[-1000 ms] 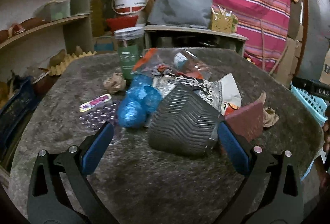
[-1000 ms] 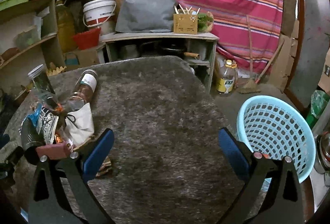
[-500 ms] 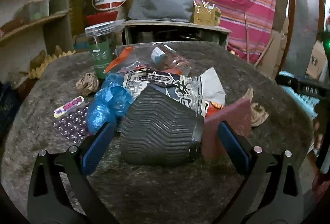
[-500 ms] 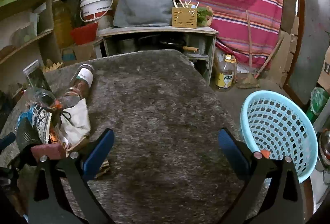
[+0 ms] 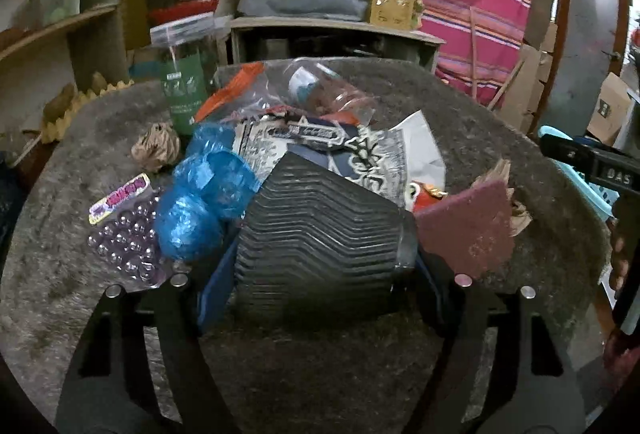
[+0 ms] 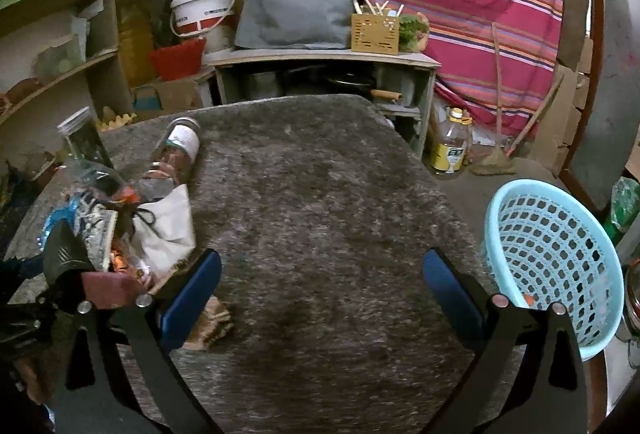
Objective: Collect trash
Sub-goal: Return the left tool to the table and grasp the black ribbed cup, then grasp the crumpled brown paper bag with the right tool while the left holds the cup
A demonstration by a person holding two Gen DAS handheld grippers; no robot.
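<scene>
The left gripper (image 5: 320, 274) is pointing down and forward over the grey carpeted table (image 5: 460, 106), and its jaws have just been closing around a dark ribbed cup (image 5: 320, 230) that is lying on its side at the near edge of the trash pile. The blue pads are sitting right against the cup's two flanks, so the claw is clenching on it, though how firmly it is pressing cannot be told. Around the cup, a crumpled blue plastic bag (image 5: 200, 202) is lying just to its left, a maroon scouring pad (image 5: 468, 230) just to its right, and a patterned foil wrapper (image 5: 360, 150) behind it. A bead packet (image 5: 124, 234) and a ball of brown paper (image 5: 156, 150) are resting further left, near a green-labelled jar (image 5: 184, 90). The right gripper (image 6: 320, 286) is hovering tilted down over bare carpet with its jaws standing wide apart and nothing between them. A light blue basket (image 6: 552, 254) is sitting beyond the table's right edge.
</scene>
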